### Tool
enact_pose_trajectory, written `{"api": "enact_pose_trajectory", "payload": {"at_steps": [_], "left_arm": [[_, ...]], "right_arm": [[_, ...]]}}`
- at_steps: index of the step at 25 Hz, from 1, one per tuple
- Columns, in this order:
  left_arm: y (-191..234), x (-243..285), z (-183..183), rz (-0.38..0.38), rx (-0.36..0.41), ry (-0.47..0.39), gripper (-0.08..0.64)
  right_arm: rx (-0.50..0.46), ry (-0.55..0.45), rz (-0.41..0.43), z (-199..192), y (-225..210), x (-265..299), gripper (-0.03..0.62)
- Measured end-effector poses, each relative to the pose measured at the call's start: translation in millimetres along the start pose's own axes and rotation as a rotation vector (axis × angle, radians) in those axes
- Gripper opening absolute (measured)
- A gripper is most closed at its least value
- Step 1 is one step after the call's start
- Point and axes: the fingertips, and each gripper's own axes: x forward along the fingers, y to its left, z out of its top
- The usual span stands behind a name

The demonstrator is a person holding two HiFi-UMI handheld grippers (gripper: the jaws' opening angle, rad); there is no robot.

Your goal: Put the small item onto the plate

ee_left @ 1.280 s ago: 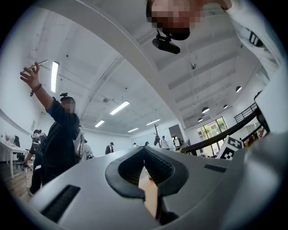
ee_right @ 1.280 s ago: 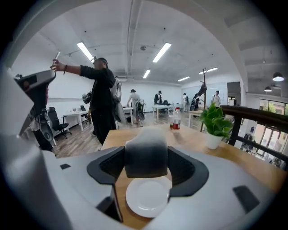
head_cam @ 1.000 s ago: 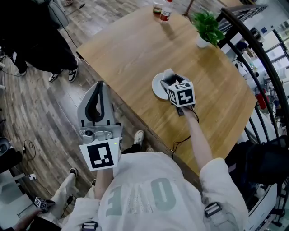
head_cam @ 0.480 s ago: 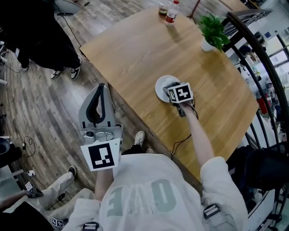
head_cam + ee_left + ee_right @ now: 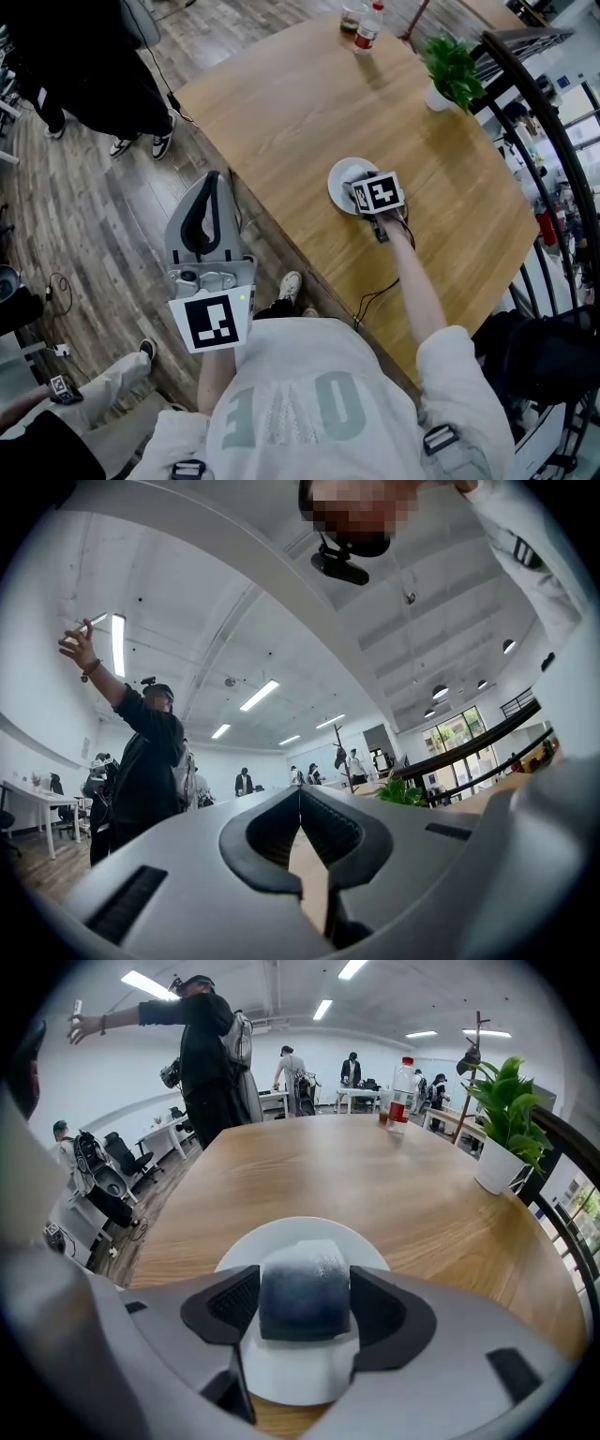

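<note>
Now, in the head view, your right tongs [image 5: 357,188] reach over the white plate [image 5: 338,175], which sits on the wooden surface [image 5: 281,103] near its edge on your side. Your left tongs [image 5: 212,182] hang off the surface, above the floor, well apart from the plate. A potted plant [image 5: 450,64] and a bottle [image 5: 368,35] stand at the far side.

In the left gripper view, your left tongs [image 5: 300,797] have their tips pressed together with nothing between them. A person in black [image 5: 141,761] stands beyond with one arm raised.

In the right gripper view, your right tongs [image 5: 305,1305] are clamped on the small item [image 5: 305,1274], a dark rounded block, one pad on each side of it. It sits directly over the middle of the plate [image 5: 281,1237]. Whether its underside touches the plate cannot be told.
</note>
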Motion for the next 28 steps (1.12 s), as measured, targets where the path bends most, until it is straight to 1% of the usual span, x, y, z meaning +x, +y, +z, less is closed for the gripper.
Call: {"api": "enact_pose_trajectory", "payload": {"at_steps": [3,6,9,11,14,16,18,19,20,21,22,23,25,27,28], "left_arm": [[0,-1,0,0.000,0.001,0.000,0.008],[1,-3,2,-0.003,0.006,-0.004,0.008],[3,-3,5,-0.006,0.005,-0.013,0.008],[3,-3,8,-0.007,0.001,-0.024,0.008],[-1,-5,15,-0.017,0.000,-0.045,0.008],[-5,-7,22,-0.028,0.000,-0.059,0.008],[-10,-9,28,-0.039,0.001,-0.071,0.008],[-13,-10,31,-0.044,0.001,-0.078,0.008],[-15,-12,33,-0.049,0.001,-0.084,0.008],[-18,-15,36,-0.053,0.001,-0.091,0.008],[-20,-17,38,-0.058,0.002,-0.096,0.008],[-22,-18,41,-0.062,0.003,-0.101,0.008],[-26,-22,46,-0.068,0.004,-0.112,0.008],[-29,-25,52,-0.073,0.003,-0.124,0.008],[-30,-27,55,-0.075,0.002,-0.129,0.008]], "right_arm": [[0.015,-0.008,0.016,0,1,1,0.305],[0.024,-0.049,0.018,9,2,-5,0.307],[0.028,-0.126,0.029,32,5,-25,0.310],[0.024,-0.204,0.033,54,7,-47,0.310],[0.048,-0.370,0.047,93,11,-94,0.310],[0.080,-0.520,0.053,121,14,-141,0.308],[0.103,-0.696,0.053,145,20,-199,0.307],[0.115,-0.791,0.038,154,23,-230,0.271],[0.128,-0.884,0.004,160,24,-261,0.153],[0.136,-0.967,-0.040,163,25,-290,0.066],[0.137,-1.039,-0.080,164,27,-315,0.029],[0.134,-1.100,-0.104,163,31,-338,0.018],[0.137,-1.200,-0.108,155,43,-373,0.018],[0.141,-1.272,-0.117,140,55,-400,0.018],[0.137,-1.295,-0.138,131,61,-409,0.018]]}}
